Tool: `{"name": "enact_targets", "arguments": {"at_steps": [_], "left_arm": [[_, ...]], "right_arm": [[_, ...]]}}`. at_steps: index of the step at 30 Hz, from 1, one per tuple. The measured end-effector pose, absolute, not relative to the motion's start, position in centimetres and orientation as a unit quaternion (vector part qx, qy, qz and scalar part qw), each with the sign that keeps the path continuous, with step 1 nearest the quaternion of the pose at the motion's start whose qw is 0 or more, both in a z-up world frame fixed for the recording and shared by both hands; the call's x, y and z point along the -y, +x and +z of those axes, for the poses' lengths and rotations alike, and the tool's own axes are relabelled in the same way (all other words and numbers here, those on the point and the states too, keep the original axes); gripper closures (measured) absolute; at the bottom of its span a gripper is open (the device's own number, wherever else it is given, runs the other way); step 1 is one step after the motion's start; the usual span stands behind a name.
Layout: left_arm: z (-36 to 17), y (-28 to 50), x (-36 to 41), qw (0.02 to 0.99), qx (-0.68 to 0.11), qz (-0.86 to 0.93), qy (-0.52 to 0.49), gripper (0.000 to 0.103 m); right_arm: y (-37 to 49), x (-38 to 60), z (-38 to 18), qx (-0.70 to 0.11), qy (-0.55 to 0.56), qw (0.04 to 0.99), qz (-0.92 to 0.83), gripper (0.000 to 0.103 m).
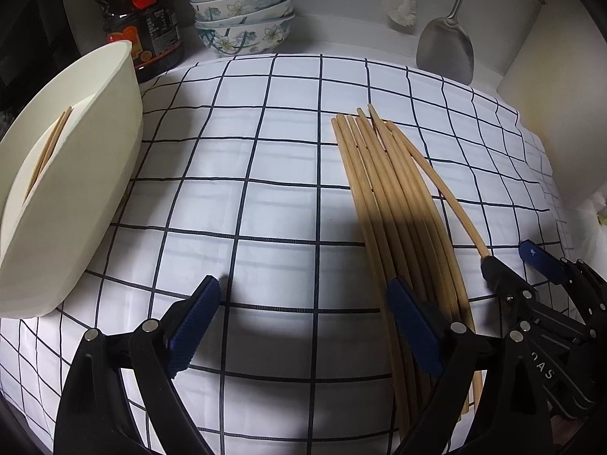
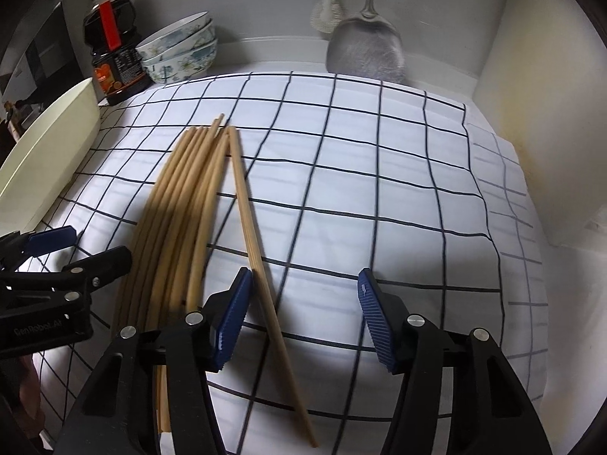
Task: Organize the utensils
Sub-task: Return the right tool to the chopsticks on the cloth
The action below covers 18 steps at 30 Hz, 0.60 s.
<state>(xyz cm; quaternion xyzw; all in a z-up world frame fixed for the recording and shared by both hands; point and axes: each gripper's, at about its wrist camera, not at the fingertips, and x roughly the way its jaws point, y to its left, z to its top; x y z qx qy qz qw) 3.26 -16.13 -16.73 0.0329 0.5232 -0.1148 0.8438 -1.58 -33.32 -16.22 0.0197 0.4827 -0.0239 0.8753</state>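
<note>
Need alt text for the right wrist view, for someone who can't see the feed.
The right gripper hangs open over a checked cloth, one stray chopstick lying between its jaws, against the left pad. A bundle of chopsticks lies to the left, beside the cream bin; bowls and a spatula stand behind.

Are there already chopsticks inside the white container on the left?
Yes, the left wrist view shows a couple of wooden chopsticks lying inside the white container at the left edge of the checked cloth.
</note>
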Motion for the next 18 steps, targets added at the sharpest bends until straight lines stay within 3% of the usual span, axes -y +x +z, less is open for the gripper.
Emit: {"name": "enact_targets", "arguments": {"at_steps": [12, 15, 18], "left_arm": [[-17.3, 3.2, 16.8, 0.847, -0.519, -0.101, 0.063, 0.010], [-17.2, 3.6, 16.8, 0.848, -0.516, -0.099, 0.061, 0.012], [-17.0, 3.6, 16.8, 0.851, -0.512, -0.099, 0.059, 0.022]], "right_arm": [[-1.1, 32.6, -16.2, -0.479, 0.013, 0.878, -0.012, 0.047], [-0.8, 32.3, -16.3, -0.477, 0.009, 0.879, -0.005, 0.047], [-0.6, 32.1, -16.4, -0.475, 0.006, 0.880, 0.000, 0.049]]}}
